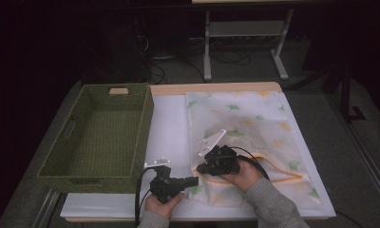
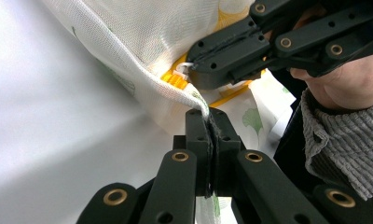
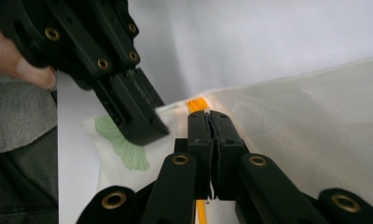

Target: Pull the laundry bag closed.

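On the white table (image 1: pixel 169 118), right of the green basket (image 1: pixel 100 135), the left gripper (image 1: pixel 194 181) pinches the mesh bag's (image 1: pixel 254 118) corner taut; the right gripper (image 1: pixel 201 168) clamps its orange zipper (image 3: pixel 197 104) to pull.

My left gripper (image 2: pixel 208 122) covers the mesh bag's (image 1: pixel 254 128) corner where my jaws meet. My right gripper (image 3: pixel 209 122) hides the orange zipper's (image 3: pixel 197 103) pull; what its jaws pinch I cannot tell. The high view cuts off my forearms, and the bench's (image 1: pixel 171 128) near edge.
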Demonstrator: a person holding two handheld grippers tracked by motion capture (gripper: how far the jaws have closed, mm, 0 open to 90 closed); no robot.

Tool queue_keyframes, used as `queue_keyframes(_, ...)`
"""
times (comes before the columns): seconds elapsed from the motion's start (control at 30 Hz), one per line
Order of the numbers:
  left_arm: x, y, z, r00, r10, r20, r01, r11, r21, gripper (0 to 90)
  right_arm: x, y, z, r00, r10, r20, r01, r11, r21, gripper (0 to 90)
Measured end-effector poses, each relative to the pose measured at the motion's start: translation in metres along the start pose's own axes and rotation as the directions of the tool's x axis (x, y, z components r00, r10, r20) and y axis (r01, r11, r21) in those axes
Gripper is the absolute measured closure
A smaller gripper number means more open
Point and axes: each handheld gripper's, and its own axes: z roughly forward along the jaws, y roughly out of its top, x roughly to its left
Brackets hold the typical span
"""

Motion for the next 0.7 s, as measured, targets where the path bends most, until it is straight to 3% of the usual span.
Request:
queue_keyframes(0.37, 0.0025, -0.0016, 0.0004, 1.0000, -0.005, 0.002, 0.005, 0.9998, 0.017, 86.9, -0.0055, 0.0034, 0.0047, 0.9983, 0.049, -0.033, -0.048, 0.999, 0.020, 89.2)
queue_keyframes(0.47, 0.0047, 0.0002, 0.0014, 0.9994, -0.034, -0.004, 0.034, 0.9991, 0.024, 73.1, -0.0067, 0.0033, 0.0053, 0.9950, 0.093, -0.038, -0.091, 0.995, 0.038, 89.4)
queue_keyframes(0.53, 0.0068, 0.0023, 0.0024, 0.9983, -0.057, -0.006, 0.058, 0.9980, 0.025, 69.1, -0.0067, 0.0031, 0.0049, 0.9940, 0.100, -0.043, -0.099, 0.994, 0.042, 89.4)
queue_keyframes(0.63, 0.0080, 0.0052, 0.0042, 0.9976, -0.068, -0.008, 0.069, 0.9972, 0.031, 71.4, -0.0049, 0.0032, 0.0045, 0.9945, 0.093, -0.047, -0.091, 0.995, 0.048, 89.4)
queue_keyframes(0.7, 0.0076, 0.0056, 0.0042, 0.9983, -0.055, -0.021, 0.056, 0.9978, 0.035, 81.5, -0.0044, 0.0029, 0.0036, 0.9943, 0.098, -0.043, -0.095, 0.994, 0.053, 89.4)
